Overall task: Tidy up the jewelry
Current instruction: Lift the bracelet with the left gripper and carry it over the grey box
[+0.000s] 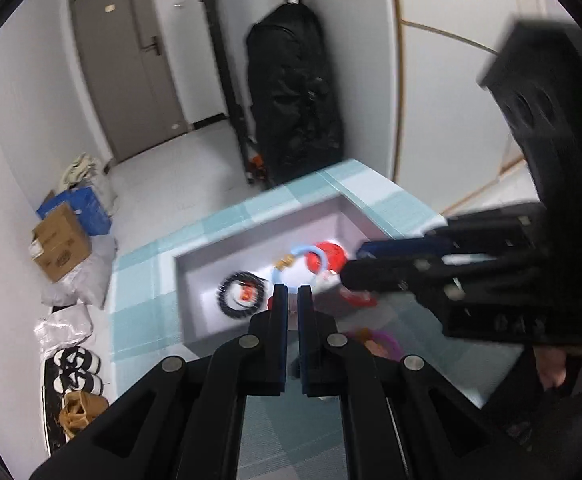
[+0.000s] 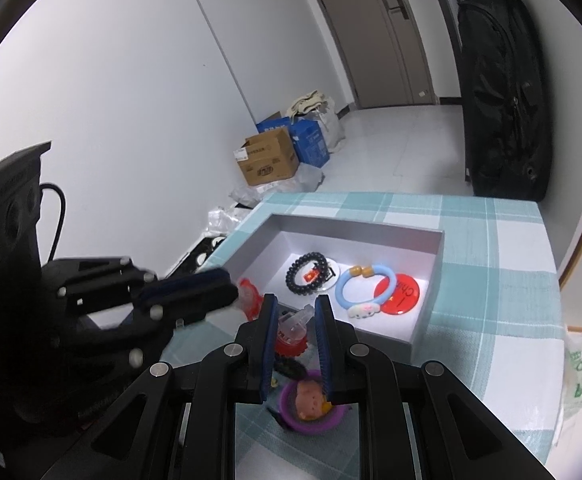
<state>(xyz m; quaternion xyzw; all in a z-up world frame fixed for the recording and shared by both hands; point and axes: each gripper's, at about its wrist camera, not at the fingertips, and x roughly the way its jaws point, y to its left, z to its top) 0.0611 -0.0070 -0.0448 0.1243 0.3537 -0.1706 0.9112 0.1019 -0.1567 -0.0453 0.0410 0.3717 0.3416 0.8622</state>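
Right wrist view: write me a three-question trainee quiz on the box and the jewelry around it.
1. True or false: the black bead bracelet lies inside the grey box.
2. What does the blue ring partly overlap? A) red disc B) a cardboard carton C) a shoe
3. Where is the purple ring relative to the box?

Key: 1 true; 2 A; 3 outside the box, on the checked tablecloth, nearer the camera.
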